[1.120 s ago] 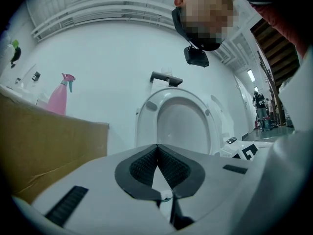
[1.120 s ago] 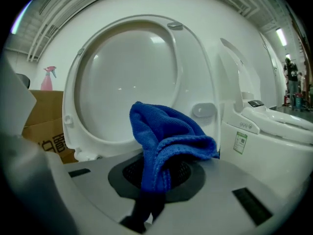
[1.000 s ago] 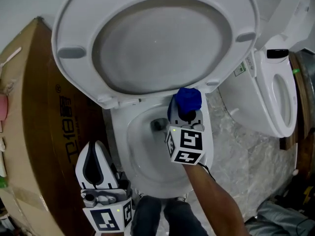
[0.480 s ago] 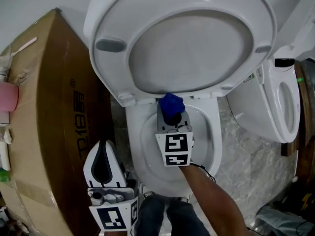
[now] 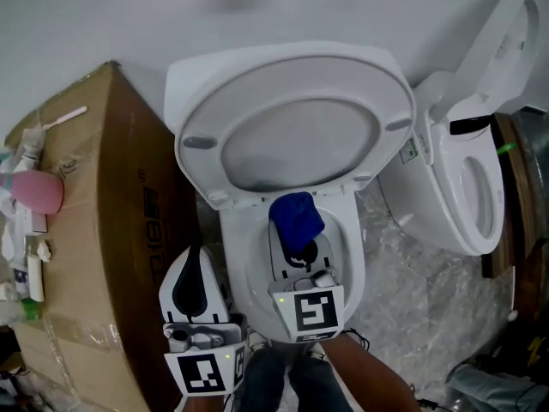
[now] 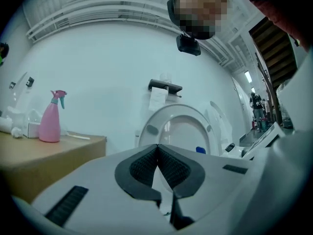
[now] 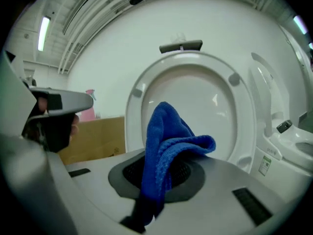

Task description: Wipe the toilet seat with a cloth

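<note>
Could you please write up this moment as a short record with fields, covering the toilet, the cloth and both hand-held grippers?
toilet seat: raised, underside facing the person, above the open bowl
cloth: blue, clamped in the right hand-held gripper, held over the bowl in front of the seat; contact with the seat unclear
left hand-held gripper: shut, empty, beside the bowl
nearby: cardboard box with pink spray bottle on the left; second toilet on the right
</note>
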The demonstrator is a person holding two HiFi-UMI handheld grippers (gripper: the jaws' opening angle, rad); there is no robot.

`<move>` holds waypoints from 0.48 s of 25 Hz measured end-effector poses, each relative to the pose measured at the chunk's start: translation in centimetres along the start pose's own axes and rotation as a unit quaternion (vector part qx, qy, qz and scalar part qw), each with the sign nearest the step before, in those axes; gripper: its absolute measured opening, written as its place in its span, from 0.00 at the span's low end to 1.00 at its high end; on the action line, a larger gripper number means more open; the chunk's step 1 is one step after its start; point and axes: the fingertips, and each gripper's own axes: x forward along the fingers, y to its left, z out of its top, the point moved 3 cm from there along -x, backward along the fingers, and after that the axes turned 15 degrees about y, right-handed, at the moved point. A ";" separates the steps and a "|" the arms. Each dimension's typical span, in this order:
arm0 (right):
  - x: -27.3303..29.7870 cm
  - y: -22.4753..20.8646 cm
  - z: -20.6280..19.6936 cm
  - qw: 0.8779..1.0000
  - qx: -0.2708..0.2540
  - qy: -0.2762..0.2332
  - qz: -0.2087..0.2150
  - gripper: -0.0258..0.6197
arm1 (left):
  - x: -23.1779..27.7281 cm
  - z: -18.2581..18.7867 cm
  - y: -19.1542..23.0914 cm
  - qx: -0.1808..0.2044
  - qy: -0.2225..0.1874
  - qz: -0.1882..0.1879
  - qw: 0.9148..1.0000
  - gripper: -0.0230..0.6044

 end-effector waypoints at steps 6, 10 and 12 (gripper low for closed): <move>-9.1 -0.5 10.5 0.999 0.012 -0.050 -0.008 0.13 | -1.2 8.3 -2.6 0.010 -0.001 -0.017 1.000 0.06; -14.8 -1.0 16.3 0.999 0.004 -0.051 -0.016 0.13 | -2.3 13.8 -4.3 0.018 0.013 -0.043 0.999 0.06; -17.5 -1.4 19.4 0.998 -0.003 -0.057 -0.022 0.13 | -2.9 16.8 -5.0 0.013 0.012 -0.054 0.998 0.06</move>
